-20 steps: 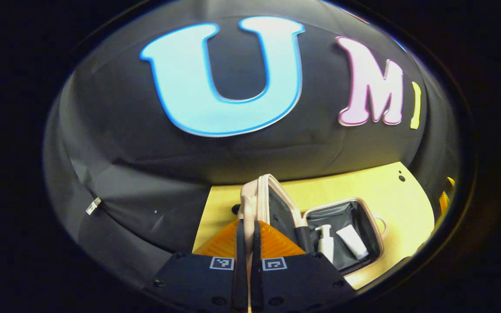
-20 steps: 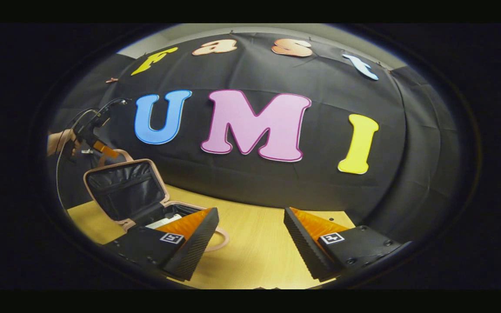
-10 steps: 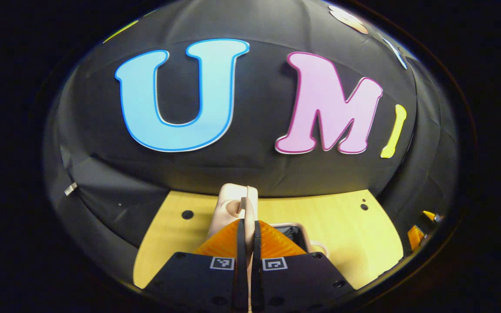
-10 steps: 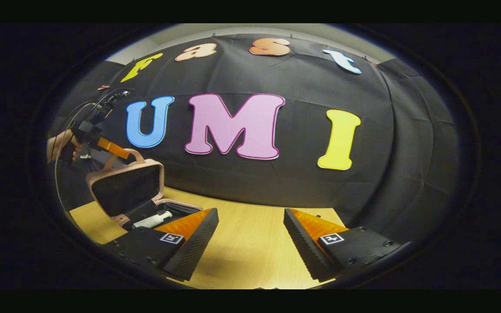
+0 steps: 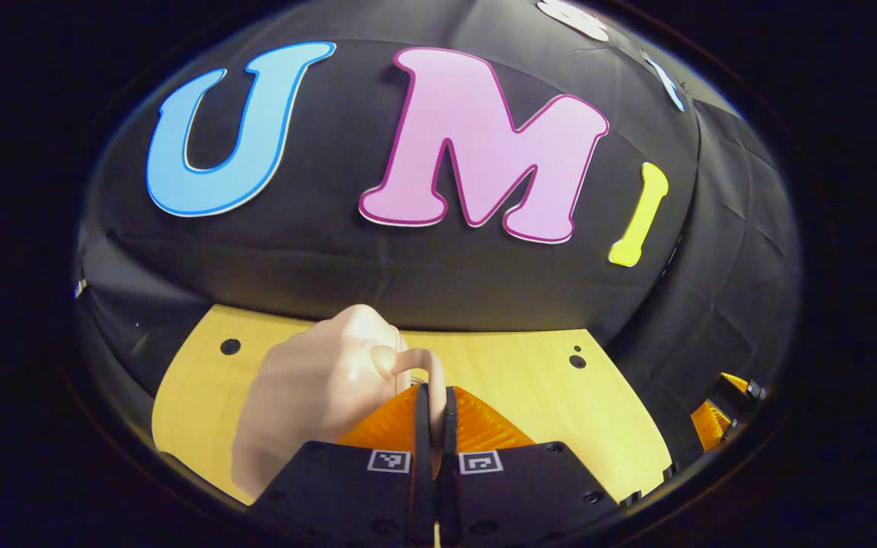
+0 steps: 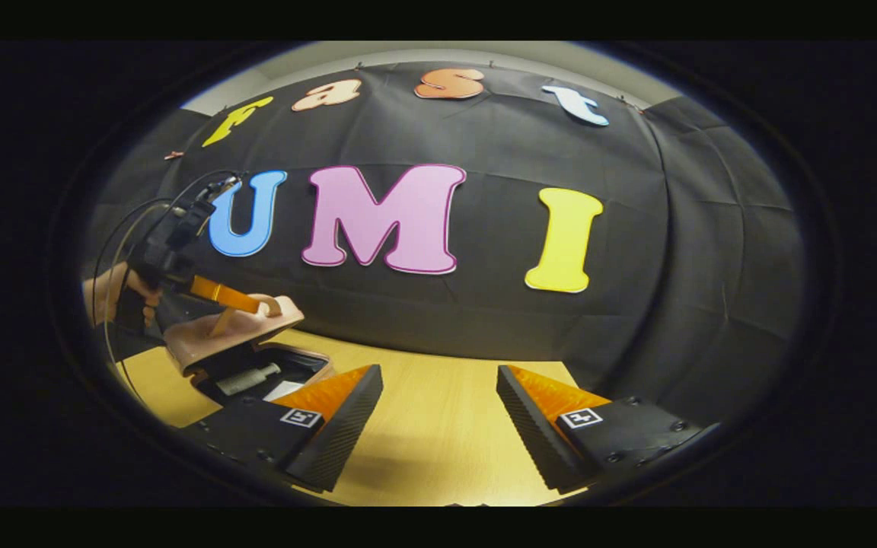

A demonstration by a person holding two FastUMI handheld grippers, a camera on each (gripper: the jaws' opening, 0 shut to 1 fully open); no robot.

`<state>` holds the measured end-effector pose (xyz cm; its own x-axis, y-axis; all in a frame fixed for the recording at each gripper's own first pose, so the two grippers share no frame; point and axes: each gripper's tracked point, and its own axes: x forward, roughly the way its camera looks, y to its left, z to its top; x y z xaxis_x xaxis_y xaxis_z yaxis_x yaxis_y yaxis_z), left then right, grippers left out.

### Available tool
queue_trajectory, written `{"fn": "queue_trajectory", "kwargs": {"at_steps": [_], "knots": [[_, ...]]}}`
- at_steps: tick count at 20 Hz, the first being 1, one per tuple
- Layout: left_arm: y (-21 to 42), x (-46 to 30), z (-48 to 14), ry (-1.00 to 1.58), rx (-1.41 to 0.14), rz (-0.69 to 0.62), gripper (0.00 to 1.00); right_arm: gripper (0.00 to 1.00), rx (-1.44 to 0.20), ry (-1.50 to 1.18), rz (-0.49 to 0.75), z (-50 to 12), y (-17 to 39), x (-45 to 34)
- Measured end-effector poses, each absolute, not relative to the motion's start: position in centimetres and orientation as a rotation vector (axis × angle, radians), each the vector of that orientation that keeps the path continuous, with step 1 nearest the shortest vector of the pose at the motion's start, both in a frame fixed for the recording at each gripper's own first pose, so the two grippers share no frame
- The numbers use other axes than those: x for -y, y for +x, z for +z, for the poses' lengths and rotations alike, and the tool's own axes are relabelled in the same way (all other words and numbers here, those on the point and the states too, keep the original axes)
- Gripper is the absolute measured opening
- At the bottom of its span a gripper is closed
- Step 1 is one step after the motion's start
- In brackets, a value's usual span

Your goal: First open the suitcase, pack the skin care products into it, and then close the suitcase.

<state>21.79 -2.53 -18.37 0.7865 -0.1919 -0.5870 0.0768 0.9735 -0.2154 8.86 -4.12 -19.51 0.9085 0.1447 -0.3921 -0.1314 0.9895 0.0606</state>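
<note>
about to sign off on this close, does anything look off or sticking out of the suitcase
Nothing stands out. The suitcase lid is partly lowered, the left gripper shut on its handle. A pump bottle lies flat inside the base, below the rim. The right gripper hangs open over the table.

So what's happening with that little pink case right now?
A person is closing it. The left claw, held in a hand, grips the handle on the suitcase lid and holds it partly lowered over the base. A pump bottle lies packed inside. The right claw hangs open above the wooden table, holding nothing.
</note>
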Motion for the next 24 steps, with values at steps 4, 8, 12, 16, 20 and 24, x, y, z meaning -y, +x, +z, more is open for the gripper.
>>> {"fn": "queue_trajectory", "kwargs": {"at_steps": [4,8,12,16,20,24], "knots": [[21.2,7.6,-25.5,-0.18,-0.709,-0.209,0.09,0.97,-0.424,0.02,0.149,-21.2,8.5,4.8],[20.0,10.4,-31.0,-0.165,-0.766,-0.247,0.09,0.97,-0.43,0.012,0.165,-22.3,8.1,5.8],[19.1,12.2,-28.7,-0.211,-0.661,-0.274,0.39,0.97,-0.43,0.021,0.137,-22.3,7.6,7.5],[17.2,12.6,-21.4,-0.151,-0.467,-0.261,0.98,0.97,-0.408,0.063,0.092,-19.7,6.5,8.1],[12.6,10.6,-10.8,-0.037,-0.258,-0.165,0.97,0.97,-0.364,0.089,0.086,-14.5,4.5,7.0],[6.6,8.2,-1.4,0.03,-0.05,-0.044,0.96,0.94,-0.267,0.106,0.068,-7.3,1.7,4.9]]}}
